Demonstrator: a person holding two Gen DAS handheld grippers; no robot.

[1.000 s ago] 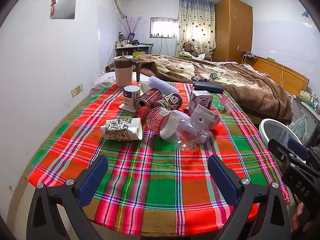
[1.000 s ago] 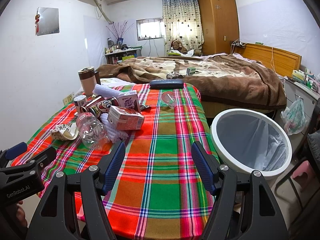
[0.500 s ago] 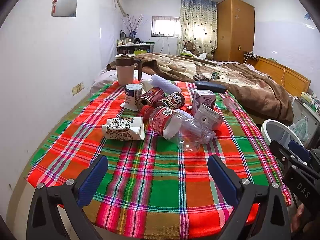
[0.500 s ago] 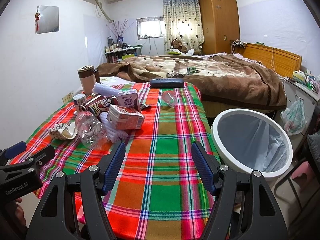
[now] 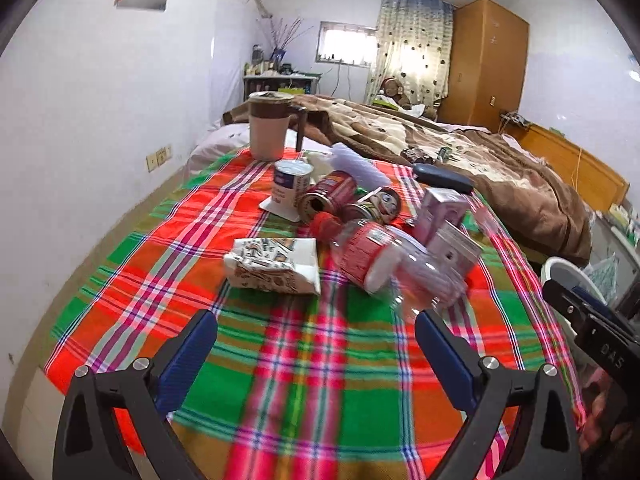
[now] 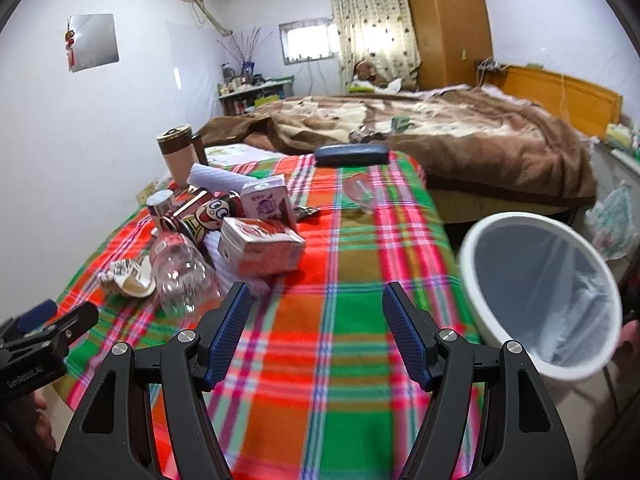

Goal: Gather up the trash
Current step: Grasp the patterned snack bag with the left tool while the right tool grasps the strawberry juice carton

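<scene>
Left wrist view: wide-open left gripper (image 5: 316, 338) faces a crushed patterned paper cup (image 5: 274, 266) just ahead. Light and soft, it probably suits a pinch across its flattened middle.

Both wrist views face the bed across the plaid table (image 5: 320, 380), sharing its litter pile (image 6: 240, 240)

Table's got a bright red-green plaid cloth (image 5: 304, 364) over it. Sitting on that: a crushed clear plastic bottle (image 5: 384, 264) with a red label, a flattened patterned paper carton (image 5: 276, 266), a few tipped cans (image 5: 330, 196), one upright can (image 5: 291, 188), two pinkish drink cartons (image 6: 262, 248), a brown-lidded mug (image 5: 269, 126), and a dark glasses case (image 6: 351, 155) at the far edge.
</scene>
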